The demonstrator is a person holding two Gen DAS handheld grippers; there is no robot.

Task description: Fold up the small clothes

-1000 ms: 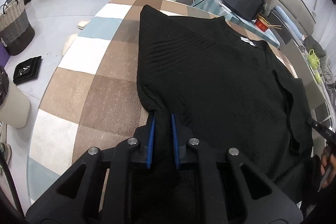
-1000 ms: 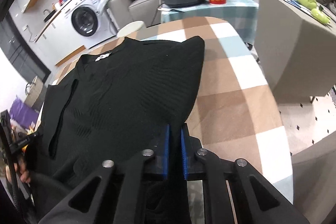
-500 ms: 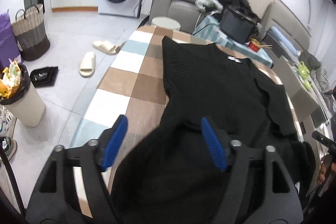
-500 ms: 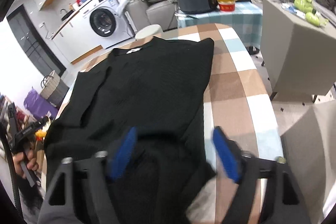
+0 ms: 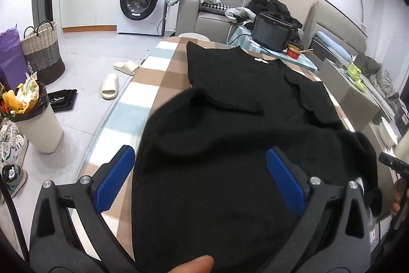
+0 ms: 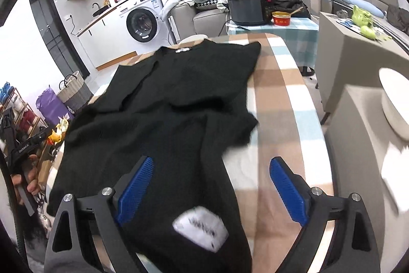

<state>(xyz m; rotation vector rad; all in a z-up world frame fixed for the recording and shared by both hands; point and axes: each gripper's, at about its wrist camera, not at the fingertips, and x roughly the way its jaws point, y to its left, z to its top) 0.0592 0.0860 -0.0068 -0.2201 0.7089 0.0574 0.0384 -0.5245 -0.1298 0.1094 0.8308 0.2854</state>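
Note:
A black knit top (image 5: 245, 99) lies on the checked tablecloth (image 5: 163, 73), its near half folded loosely back over the far half. A white neck label (image 5: 260, 60) shows at the far end. My left gripper (image 5: 200, 178) is open and empty, its blue pads either side of the near fold. In the right wrist view the top (image 6: 179, 99) fills the table's left part, with a white care label (image 6: 200, 228) near the lens. My right gripper (image 6: 212, 186) is open and empty above the top's right edge.
A black cooker (image 5: 271, 32) and red bowl (image 5: 293, 52) stand on a small table beyond. A bin (image 5: 38, 124), slippers (image 5: 110, 86) and a basket (image 5: 42, 53) are on the floor at left. A grey box (image 6: 358, 63) stands to the right of the table.
Both grippers were shut on the top's near corners, then opened and let go. Both have pulled back and up; the near half now lies folded over.

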